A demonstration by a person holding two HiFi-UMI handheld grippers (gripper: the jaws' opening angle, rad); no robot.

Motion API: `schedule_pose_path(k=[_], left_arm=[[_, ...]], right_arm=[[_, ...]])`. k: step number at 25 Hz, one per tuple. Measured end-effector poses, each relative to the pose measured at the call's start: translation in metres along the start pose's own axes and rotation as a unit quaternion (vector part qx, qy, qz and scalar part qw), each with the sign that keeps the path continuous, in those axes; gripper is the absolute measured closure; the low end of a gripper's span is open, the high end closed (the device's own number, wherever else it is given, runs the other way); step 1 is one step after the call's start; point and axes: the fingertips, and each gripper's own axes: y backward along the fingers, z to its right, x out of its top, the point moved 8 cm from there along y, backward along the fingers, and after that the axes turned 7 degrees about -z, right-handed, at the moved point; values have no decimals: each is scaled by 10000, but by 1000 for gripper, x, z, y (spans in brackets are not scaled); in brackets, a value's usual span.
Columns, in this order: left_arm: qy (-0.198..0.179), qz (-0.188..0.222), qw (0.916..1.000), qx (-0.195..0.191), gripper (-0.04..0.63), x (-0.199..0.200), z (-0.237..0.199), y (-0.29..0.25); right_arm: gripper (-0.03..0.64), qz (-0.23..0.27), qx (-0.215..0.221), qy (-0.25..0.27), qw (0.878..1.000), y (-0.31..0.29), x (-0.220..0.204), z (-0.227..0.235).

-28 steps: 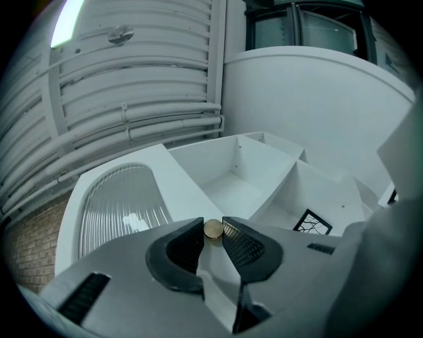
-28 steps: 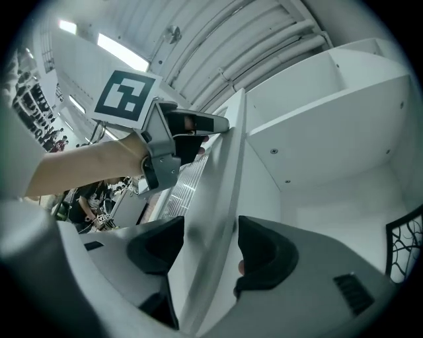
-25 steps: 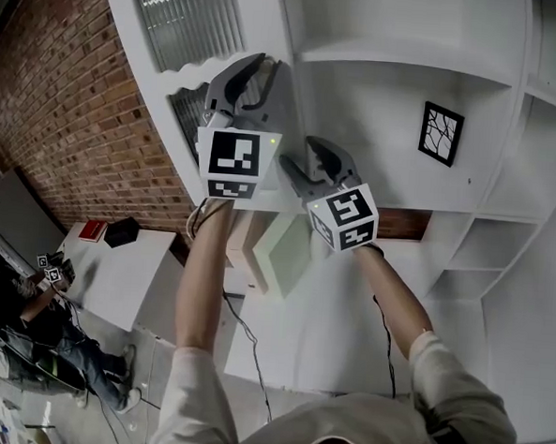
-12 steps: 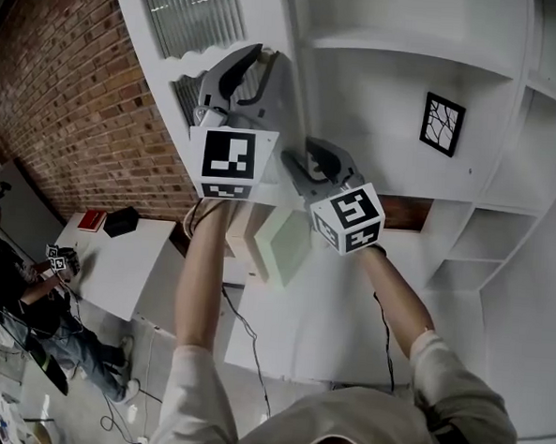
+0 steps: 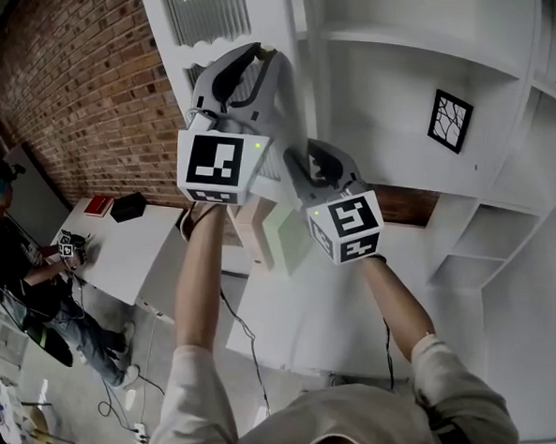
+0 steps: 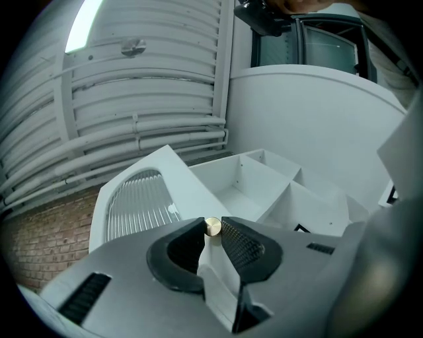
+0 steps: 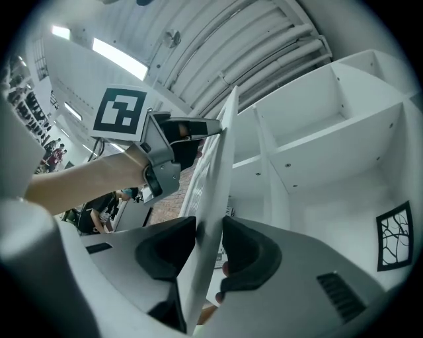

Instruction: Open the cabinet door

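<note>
The white cabinet door [image 5: 211,11] with ribbed glass panels stands swung out from the shelves. My left gripper [image 5: 258,56] is shut on the small brass knob [image 6: 212,226] at the door's edge, and the knob sits between the fingertips of the left gripper [image 6: 211,228]. Lower on the same edge, my right gripper [image 5: 312,158] straddles the door. In the right gripper view the door [image 7: 221,152] runs edge-on between the jaws of the right gripper [image 7: 208,228]. Those jaws are closing and both pads touch the panel.
Open white shelves [image 5: 411,46] lie behind the door, with a framed black-and-white picture [image 5: 450,121] on the back wall. A brick wall [image 5: 70,82] is at the left. Below stand a white table [image 5: 125,259], a pale green box [image 5: 284,240] and a person [image 5: 12,266].
The door has swung further out with both grippers moving along with it. The right jaws have narrowed onto the door's edge. The left grip on the knob is unchanged.
</note>
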Motion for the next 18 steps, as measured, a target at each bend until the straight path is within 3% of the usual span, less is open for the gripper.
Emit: schedule_pose_path(k=[18], left_arm=[[204, -337, 9990, 190, 488, 27, -20, 60]], right_arm=[[508, 51, 387, 19, 9992, 25, 22, -60]])
